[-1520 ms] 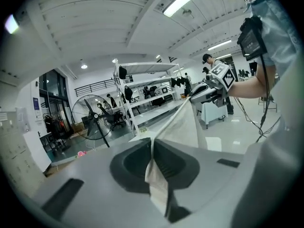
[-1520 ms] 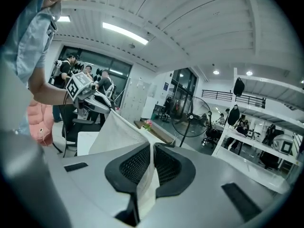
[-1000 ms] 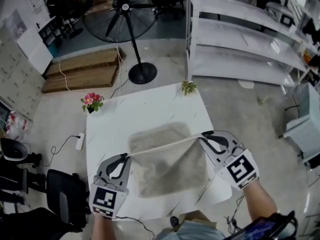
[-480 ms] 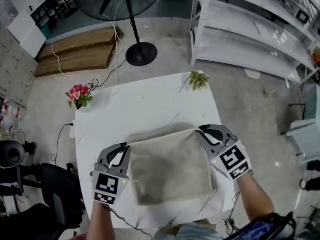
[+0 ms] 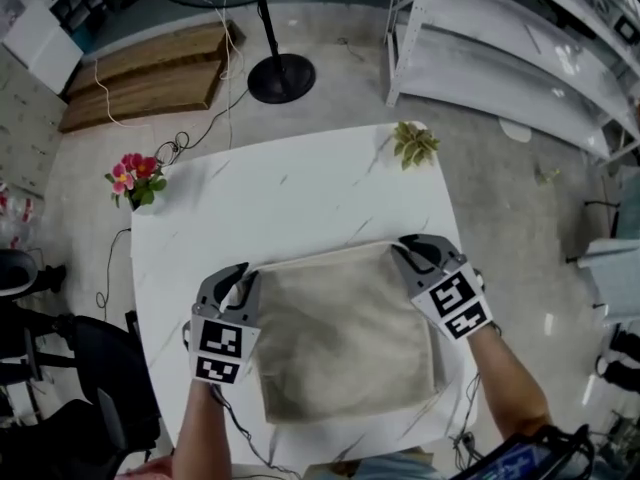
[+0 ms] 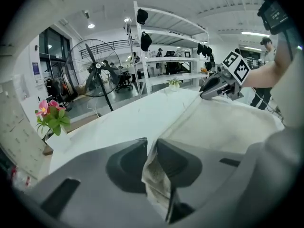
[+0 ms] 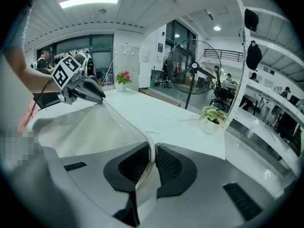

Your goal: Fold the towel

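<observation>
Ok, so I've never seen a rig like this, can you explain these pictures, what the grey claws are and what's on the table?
No robot here: a person holds a two-jaw tool in each hand. The top-down picture comes from a camera on the person's head; it shows the left gripper and right gripper over a white table. The other two pictures come from cameras riding on each gripper, looking along its jaws. On the table lies a beige towel; pink flowers and a green plant stand at its far corners. Each gripper pinches a far corner of the towel; both pairs of jaws have just been opening a little, with cloth between them.
</observation>
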Demonstrator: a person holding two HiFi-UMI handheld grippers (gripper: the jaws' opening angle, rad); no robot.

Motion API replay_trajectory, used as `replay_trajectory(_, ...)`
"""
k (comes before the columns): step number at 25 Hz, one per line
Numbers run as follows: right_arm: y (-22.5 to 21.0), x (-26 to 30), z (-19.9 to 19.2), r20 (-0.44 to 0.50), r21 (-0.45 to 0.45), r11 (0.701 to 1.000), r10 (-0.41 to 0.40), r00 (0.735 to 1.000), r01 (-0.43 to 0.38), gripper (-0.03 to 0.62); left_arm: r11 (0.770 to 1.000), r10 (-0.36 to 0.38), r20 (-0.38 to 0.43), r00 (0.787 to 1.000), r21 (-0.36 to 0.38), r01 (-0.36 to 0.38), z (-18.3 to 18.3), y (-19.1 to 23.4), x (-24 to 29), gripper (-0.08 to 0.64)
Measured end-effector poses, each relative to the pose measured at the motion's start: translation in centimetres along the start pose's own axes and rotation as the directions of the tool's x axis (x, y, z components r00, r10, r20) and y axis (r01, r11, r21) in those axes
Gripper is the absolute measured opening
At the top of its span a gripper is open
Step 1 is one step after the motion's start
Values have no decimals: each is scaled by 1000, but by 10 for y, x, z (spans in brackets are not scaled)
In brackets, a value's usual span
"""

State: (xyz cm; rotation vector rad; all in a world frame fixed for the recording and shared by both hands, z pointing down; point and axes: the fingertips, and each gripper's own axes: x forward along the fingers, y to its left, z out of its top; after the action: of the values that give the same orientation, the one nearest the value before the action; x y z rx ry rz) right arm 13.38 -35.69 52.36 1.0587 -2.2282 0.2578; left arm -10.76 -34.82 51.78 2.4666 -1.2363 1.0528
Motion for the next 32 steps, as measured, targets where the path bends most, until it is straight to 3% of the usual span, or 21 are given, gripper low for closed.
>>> replay_trajectory(5, 0, 16, -13, -55, -51, 999, -20, 998, 17, 77, 999, 24, -42, 999, -21, -25, -12, 4, 13, 93)
replay_trajectory(8, -2, 19, -13, -60, -43, 999, -25, 998, 23, 95, 998, 14, -53, 998, -65, -17, -18, 7, 19, 159)
replay_trajectory(13, -10, 1, 18, 92, 137, 989, 43, 995, -56, 198, 986, -7, 10, 1000, -164, 9, -2, 17, 6, 277)
replay_trajectory(17, -11, -26, 39, 167, 125, 991, 21, 986, -43, 201, 977, 39, 85, 996, -213, -20, 12, 26, -29, 295)
replay_trajectory(20, 5, -49, 42, 169, 95, 994, 32, 985, -49, 192, 974, 16, 124, 992, -227, 13, 10, 8, -62, 295)
replay_trajectory(22, 21, -65, 37, 158, 74, 996, 45, 986, -57, 179, 979, -26, 104, 994, -200, 46, -4, -19, -84, 269)
replay_trajectory(27, 71, -111, 4, 127, 46, 996, 75, 989, -81, 149, 981, -133, 38, 990, -135, 137, -62, -104, -127, 122)
replay_trajectory(32, 147, -151, -46, 38, -15, 986, 166, 985, -165, 63, 978, -189, -16, 982, -89, 187, -117, -159, -138, 46)
